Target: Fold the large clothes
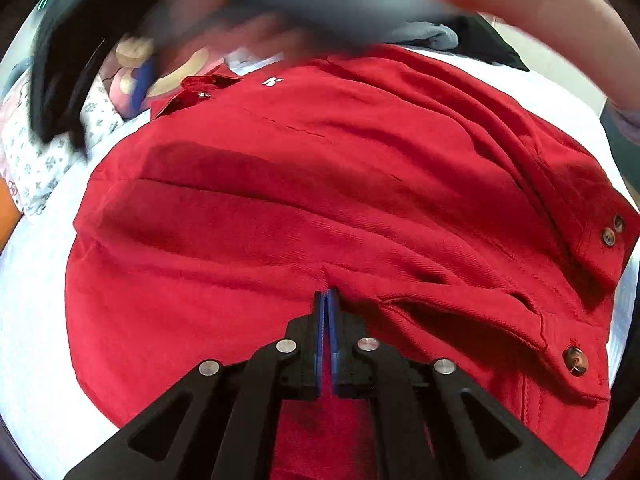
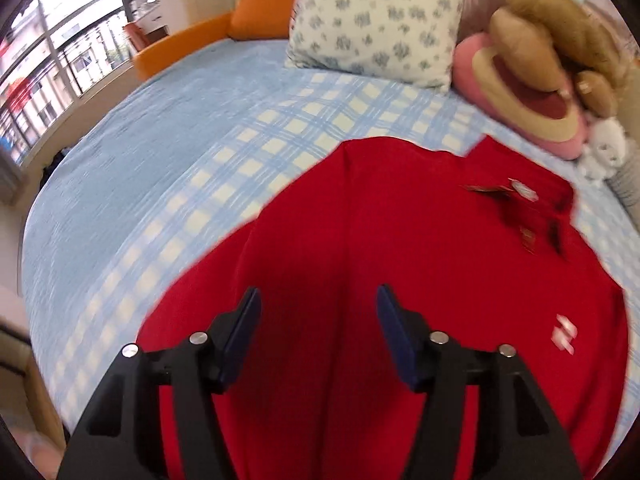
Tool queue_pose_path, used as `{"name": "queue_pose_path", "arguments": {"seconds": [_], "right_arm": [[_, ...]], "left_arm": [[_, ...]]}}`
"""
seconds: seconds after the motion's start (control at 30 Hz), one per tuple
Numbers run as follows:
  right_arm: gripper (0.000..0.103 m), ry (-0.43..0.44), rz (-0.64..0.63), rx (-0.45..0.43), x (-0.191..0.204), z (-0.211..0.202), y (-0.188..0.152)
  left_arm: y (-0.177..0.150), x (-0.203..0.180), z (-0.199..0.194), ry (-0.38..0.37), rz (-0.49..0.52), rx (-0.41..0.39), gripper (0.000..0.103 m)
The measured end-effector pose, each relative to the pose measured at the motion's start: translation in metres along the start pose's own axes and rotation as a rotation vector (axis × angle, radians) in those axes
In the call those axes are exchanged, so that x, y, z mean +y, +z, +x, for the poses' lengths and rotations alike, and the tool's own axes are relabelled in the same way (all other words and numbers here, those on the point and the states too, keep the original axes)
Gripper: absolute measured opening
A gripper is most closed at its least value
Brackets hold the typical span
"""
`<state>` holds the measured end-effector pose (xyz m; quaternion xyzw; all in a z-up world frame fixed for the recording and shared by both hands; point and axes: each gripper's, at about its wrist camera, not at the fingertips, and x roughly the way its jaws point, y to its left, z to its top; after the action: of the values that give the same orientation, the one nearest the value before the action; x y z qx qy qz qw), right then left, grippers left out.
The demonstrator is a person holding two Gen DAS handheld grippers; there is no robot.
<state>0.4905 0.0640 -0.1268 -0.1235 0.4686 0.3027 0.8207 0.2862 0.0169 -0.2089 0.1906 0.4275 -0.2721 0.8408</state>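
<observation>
Left hand-held gripper nearly shut, pinching a red shirt fold on the bed. Right hand-held gripper wide, empty above shirt. Mid-fold; next needs a fresh grip on the edge ahead.

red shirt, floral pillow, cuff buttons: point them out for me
red shirt (image 1: 304, 208), left wrist view, on its flat middle panel
floral pillow (image 2: 376, 16), right wrist view, on its printed front
cuff buttons (image 1: 609, 236), left wrist view, on the lower button
</observation>
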Motion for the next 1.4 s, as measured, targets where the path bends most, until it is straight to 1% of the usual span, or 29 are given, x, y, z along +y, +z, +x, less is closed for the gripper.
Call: {"name": "queue_pose_path", "arguments": {"seconds": [0.03,0.07,0.1,0.13,0.17,0.2,0.23,0.27,0.3,0.37,0.4,0.43,0.5,0.57,0.6,0.63,0.7,0.73,0.83,0.93,0.97,1.03,1.07,1.13,1.2,1.27,1.3,1.33,1.4], "right_arm": [[0.059,0.004,0.0,-0.01,-0.004,-0.024,-0.019],[0.059,0.002,0.006,-0.027,-0.01,-0.046,-0.037],[0.059,0.005,0.011,-0.045,-0.013,-0.067,-0.054],[0.059,0.009,0.019,-0.06,-0.016,-0.082,-0.067],[0.059,0.012,0.031,-0.088,-0.019,-0.103,-0.087],[0.06,0.013,0.036,-0.107,-0.02,-0.117,-0.101],[0.061,0.016,0.037,-0.134,-0.017,-0.139,-0.125],[0.067,0.012,0.036,-0.157,-0.013,-0.153,-0.141],[0.069,0.011,0.019,-0.178,-0.003,-0.167,-0.158],[0.07,-0.029,-0.054,-0.195,0.022,-0.183,-0.186],[0.07,-0.057,-0.087,-0.187,0.036,-0.187,-0.199],[0.07,-0.064,-0.105,-0.179,0.048,-0.187,-0.209],[0.07,-0.034,-0.141,-0.171,0.08,-0.184,-0.229],[0.07,-0.053,-0.21,-0.18,0.116,-0.181,-0.241],[0.07,-0.054,-0.261,-0.199,0.139,-0.177,-0.245],[0.07,-0.063,-0.305,-0.212,0.156,-0.173,-0.247],[0.07,-0.083,-0.424,-0.24,0.2,-0.162,-0.255],[0.07,-0.087,-0.452,-0.24,0.214,-0.157,-0.259],[0.07,-0.098,-0.518,-0.217,0.252,-0.134,-0.273],[0.07,-0.127,-0.554,-0.2,0.28,-0.117,-0.291],[0.07,-0.152,-0.564,-0.204,0.286,-0.113,-0.295],[0.07,-0.249,-0.607,-0.223,0.299,-0.102,-0.303],[0.07,-0.29,-0.629,-0.23,0.304,-0.096,-0.307],[0.07,-0.305,-0.655,-0.222,0.31,-0.088,-0.313],[0.069,-0.344,-0.703,-0.213,0.318,-0.078,-0.321],[0.065,-0.384,-0.747,-0.201,0.322,-0.068,-0.326],[0.064,-0.41,-0.757,-0.198,0.322,-0.064,-0.326],[0.064,-0.41,-0.752,-0.2,0.321,-0.064,-0.324],[0.064,-0.435,-0.73,-0.228,0.317,-0.068,-0.32]], "left_arm": [[-0.001,0.003,-0.004,0.005,-0.01,-0.001,0.021],[-0.001,0.005,-0.008,0.013,-0.017,-0.004,0.037],[-0.003,0.007,-0.012,0.016,-0.023,-0.007,0.06],[-0.003,0.013,-0.02,0.02,-0.032,-0.019,0.071],[-0.002,0.017,-0.027,0.021,-0.037,-0.03,0.086],[-0.001,0.025,-0.034,0.02,-0.045,-0.042,0.087],[0.003,0.033,-0.042,0.026,-0.055,-0.047,0.087],[0.007,0.048,-0.049,0.033,-0.076,-0.05,0.087],[0.012,0.061,-0.057,0.035,-0.101,-0.058,0.087],[0.025,0.099,-0.07,0.042,-0.18,-0.079,0.089],[0.032,0.123,-0.076,0.047,-0.242,-0.092,0.091],[0.037,0.14,-0.079,0.045,-0.284,-0.1,0.091],[0.047,0.181,-0.079,0.058,-0.375,-0.11,0.091],[0.056,0.211,-0.071,0.086,-0.417,-0.097,0.091],[0.061,0.226,-0.064,0.092,-0.436,-0.081,0.091],[0.066,0.245,-0.051,0.102,-0.468,-0.047,0.091],[0.068,0.271,-0.033,0.106,-0.529,-0.003,0.091],[0.069,0.279,-0.025,0.104,-0.548,0.017,0.091],[0.063,0.295,-0.005,0.122,-0.603,0.057,0.091],[0.051,0.3,0.01,0.111,-0.671,0.074,0.091],[0.048,0.301,0.013,0.107,-0.684,0.08,0.091],[0.042,0.301,0.018,0.11,-0.694,0.085,0.091],[0.04,0.3,0.02,0.114,-0.692,0.086,0.091],[0.037,0.299,0.021,0.11,-0.691,0.089,0.091],[0.036,0.299,0.02,0.113,-0.689,0.086,0.091],[0.034,0.298,0.019,0.11,-0.693,0.083,0.091],[0.033,0.298,0.018,0.111,-0.691,0.08,0.091],[0.033,0.298,0.018,0.109,-0.688,0.081,0.091],[0.033,0.297,0.018,0.113,-0.677,0.081,0.091]]}}
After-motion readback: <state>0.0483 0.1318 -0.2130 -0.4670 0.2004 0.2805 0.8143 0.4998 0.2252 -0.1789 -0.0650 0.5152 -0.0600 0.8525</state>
